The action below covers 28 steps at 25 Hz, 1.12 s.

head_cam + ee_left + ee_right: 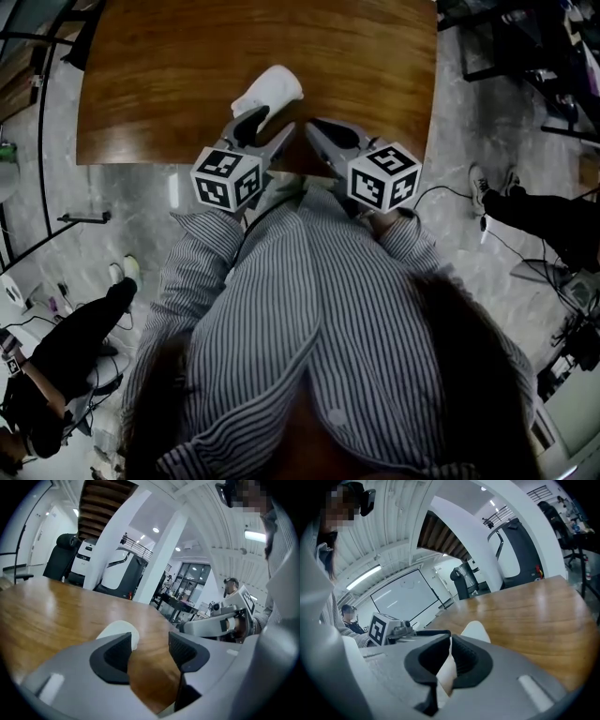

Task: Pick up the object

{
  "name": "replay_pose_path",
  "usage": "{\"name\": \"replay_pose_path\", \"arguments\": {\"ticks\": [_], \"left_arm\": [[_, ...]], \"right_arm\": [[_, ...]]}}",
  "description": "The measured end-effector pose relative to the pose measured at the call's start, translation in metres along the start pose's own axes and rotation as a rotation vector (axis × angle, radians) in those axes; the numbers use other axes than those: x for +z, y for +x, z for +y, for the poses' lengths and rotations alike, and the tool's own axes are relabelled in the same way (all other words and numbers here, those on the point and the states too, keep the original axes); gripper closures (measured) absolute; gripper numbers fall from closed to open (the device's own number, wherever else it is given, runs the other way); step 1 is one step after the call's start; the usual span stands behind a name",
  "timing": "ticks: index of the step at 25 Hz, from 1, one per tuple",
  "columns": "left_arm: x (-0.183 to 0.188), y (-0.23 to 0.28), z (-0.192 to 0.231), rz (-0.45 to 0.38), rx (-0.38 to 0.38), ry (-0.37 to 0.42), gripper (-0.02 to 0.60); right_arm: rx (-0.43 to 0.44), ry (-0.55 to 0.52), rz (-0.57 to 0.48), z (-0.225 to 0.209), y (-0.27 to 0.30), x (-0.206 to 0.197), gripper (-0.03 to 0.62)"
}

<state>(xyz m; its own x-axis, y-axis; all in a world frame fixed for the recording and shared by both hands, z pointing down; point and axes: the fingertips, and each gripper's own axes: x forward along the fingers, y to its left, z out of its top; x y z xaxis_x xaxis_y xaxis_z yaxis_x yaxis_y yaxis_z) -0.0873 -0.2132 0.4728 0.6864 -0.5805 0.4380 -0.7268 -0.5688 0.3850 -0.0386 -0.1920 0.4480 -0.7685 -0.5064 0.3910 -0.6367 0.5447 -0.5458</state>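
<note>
- Evidently set up for the grab, the left gripper (pixel 150 644) sits low at the near edge of the wooden table (pixel 159 75). Its jaws stand apart with only bare wood between them, so it grips nothing.
- It points away from the person and a little to the right. Its forearm, in a striped sleeve (pixel 202 234), is tucked close to the body.
- Just beyond its tip, the white object (pixel 269 92) lies on the table, not yet lifted. It rests off the outer side of the left jaw, not in the gap, so the gripper probably needs to swing left before closing.
- At the right, the right gripper (pixel 450 656) waits with its jaws drawn together and empty. A pale sliver shows in the slit, possibly the object seen beyond it, though I cannot be sure.
- It angles inward toward the object, elbow in, and seems to be standing by, not reaching.
</note>
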Motion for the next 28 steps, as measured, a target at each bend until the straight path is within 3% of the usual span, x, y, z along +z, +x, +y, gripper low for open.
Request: {"name": "replay_pose_path", "arguments": {"ticks": [4,10,14,21,28], "left_arm": [[-0.002,0.010,0.018,0.068,0.025,0.081,0.290],[-0.010,0.023,0.044,0.173,0.079,0.132,0.210],[-0.012,0.028,0.059,0.233,0.112,0.231,0.169],[-0.026,0.047,0.063,0.448,0.079,0.434,0.121],[-0.034,0.068,0.066,0.541,0.036,0.486,0.117]], "right_arm": [[-0.002,0.023,0.002,-0.009,0.004,0.000,0.588],[-0.005,0.069,0.027,-0.023,0.005,-0.010,0.588],[-0.003,0.104,0.048,-0.027,0.013,-0.019,0.588],[-0.017,0.149,0.072,-0.040,0.015,-0.035,0.588],[-0.046,0.183,0.071,-0.053,0.011,-0.041,0.588]]}}
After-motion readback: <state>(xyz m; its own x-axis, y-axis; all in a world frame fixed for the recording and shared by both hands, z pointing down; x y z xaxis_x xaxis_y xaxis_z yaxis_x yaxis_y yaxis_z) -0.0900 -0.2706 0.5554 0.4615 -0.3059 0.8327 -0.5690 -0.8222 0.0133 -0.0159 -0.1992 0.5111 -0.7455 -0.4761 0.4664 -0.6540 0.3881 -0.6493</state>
